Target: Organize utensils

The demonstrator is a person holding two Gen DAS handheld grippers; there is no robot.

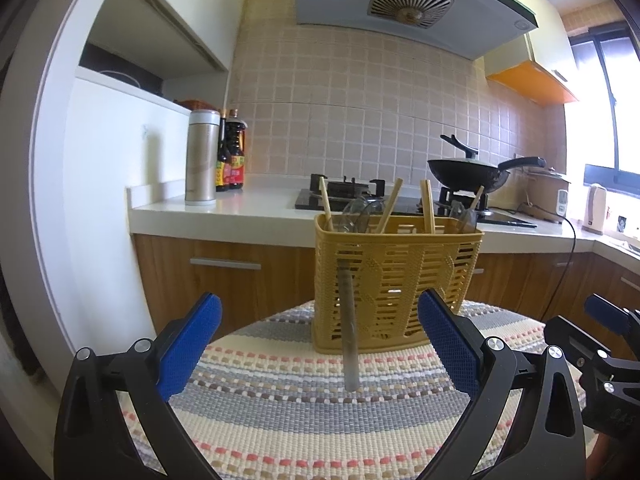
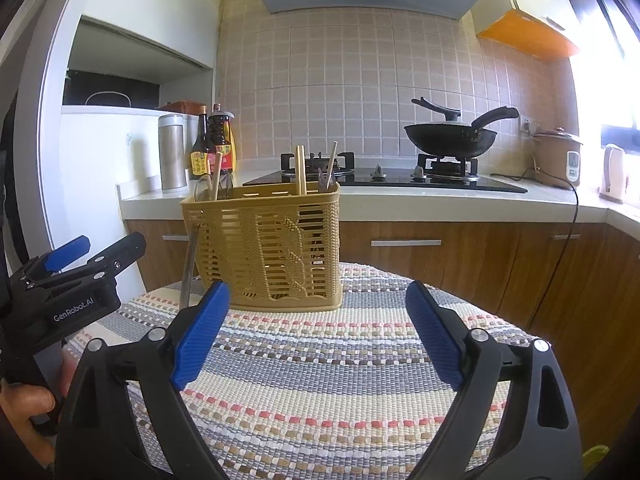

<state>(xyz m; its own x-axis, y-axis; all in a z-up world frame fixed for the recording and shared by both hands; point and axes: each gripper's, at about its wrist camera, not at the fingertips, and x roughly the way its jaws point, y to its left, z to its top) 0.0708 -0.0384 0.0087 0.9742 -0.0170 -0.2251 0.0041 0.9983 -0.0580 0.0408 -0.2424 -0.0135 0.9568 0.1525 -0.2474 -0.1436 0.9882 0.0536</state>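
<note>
- Left wrist view: my left gripper [image 1: 320, 344] stands wide open and holds nothing; the yellow basket [image 1: 396, 280] sits on the woven mat [image 1: 320, 420]; one grey utensil handle [image 1: 349, 332] leans against its front wall, outside it; four chopsticks [image 1: 390, 208] counted upright inside; risk: a knock would topple the leaning handle or shift the light basket.
- Right wrist view: my right gripper [image 2: 320, 332] is likewise wide open, empty; basket left of centre; four sticks counted here too.
</note>
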